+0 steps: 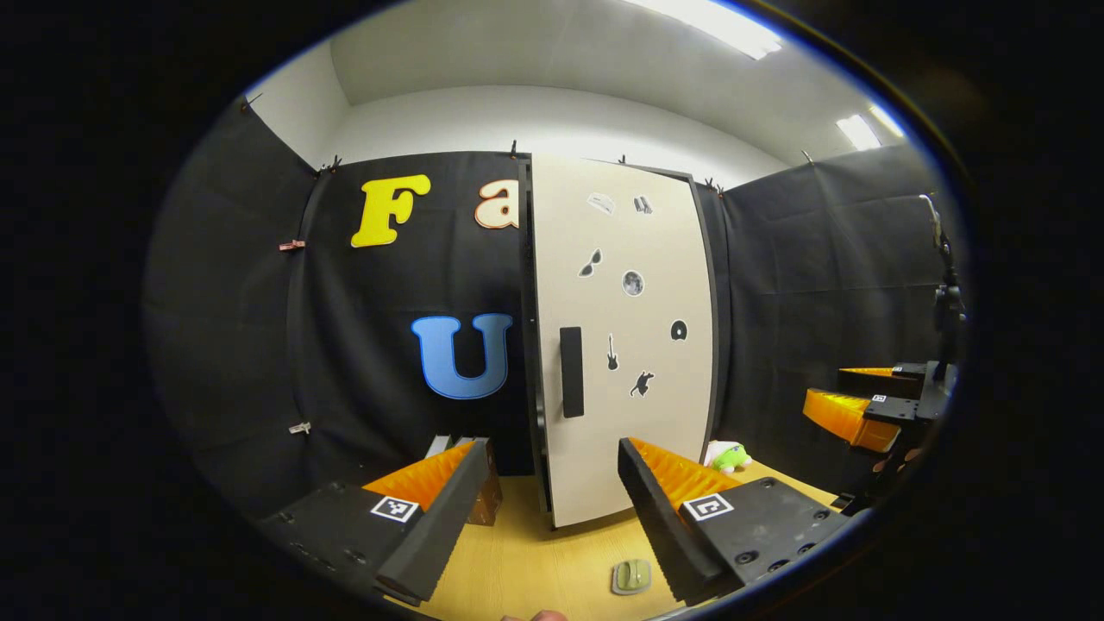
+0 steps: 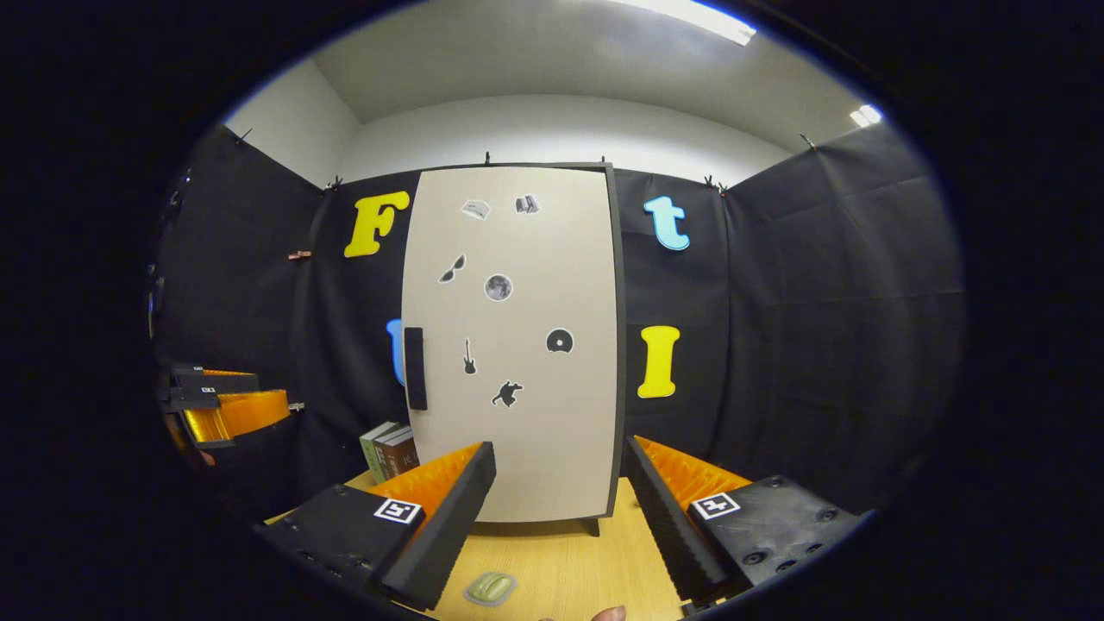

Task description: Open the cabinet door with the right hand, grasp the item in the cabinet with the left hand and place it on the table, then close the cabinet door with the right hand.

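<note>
The cabinet stands at the back of the wooden table [image 1: 517,561], its pale door [image 1: 625,345] shut and dotted with small black stickers. A black vertical handle [image 1: 571,371] sits near the door's left edge. My left gripper [image 1: 554,448] is open and holds nothing, a short way in front of the door's lower part. In the right gripper view the door [image 2: 517,345] faces me squarely, with the handle [image 2: 415,368] at its left. My right gripper [image 2: 559,448] is open and holds nothing, low before the door and right of the handle. Whatever is inside the cabinet is hidden.
A small green oval object [image 1: 631,576] [image 2: 490,588] lies on the table near me. Books [image 2: 390,448] stand left of the cabinet. A green and white plush toy [image 1: 727,455] lies at the cabinet's right. Black cloth walls close in the booth.
</note>
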{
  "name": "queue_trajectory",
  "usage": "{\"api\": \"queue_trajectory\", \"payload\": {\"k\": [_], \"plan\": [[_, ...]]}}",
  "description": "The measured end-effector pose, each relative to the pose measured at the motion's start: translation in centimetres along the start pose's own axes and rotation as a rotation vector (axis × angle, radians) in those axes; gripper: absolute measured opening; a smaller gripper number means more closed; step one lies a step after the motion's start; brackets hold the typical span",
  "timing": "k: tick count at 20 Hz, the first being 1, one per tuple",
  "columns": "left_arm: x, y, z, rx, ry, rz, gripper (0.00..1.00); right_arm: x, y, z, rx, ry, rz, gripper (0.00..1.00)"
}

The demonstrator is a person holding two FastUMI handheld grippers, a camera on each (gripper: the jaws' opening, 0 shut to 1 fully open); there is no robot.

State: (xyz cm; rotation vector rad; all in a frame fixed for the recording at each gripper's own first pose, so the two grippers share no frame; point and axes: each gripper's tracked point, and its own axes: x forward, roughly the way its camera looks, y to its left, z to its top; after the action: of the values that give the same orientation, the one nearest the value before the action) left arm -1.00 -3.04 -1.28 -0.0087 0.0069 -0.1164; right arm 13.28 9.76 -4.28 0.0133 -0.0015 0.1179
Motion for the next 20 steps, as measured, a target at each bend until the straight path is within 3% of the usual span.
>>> {"api": "queue_trajectory", "payload": {"k": [20], "plan": [[0.32,-0.7,-0.21,0.011,0.006,-0.011,0.95,-0.08,-0.27,-0.11,-0.002,-0.002,-0.003,0.97]]}}
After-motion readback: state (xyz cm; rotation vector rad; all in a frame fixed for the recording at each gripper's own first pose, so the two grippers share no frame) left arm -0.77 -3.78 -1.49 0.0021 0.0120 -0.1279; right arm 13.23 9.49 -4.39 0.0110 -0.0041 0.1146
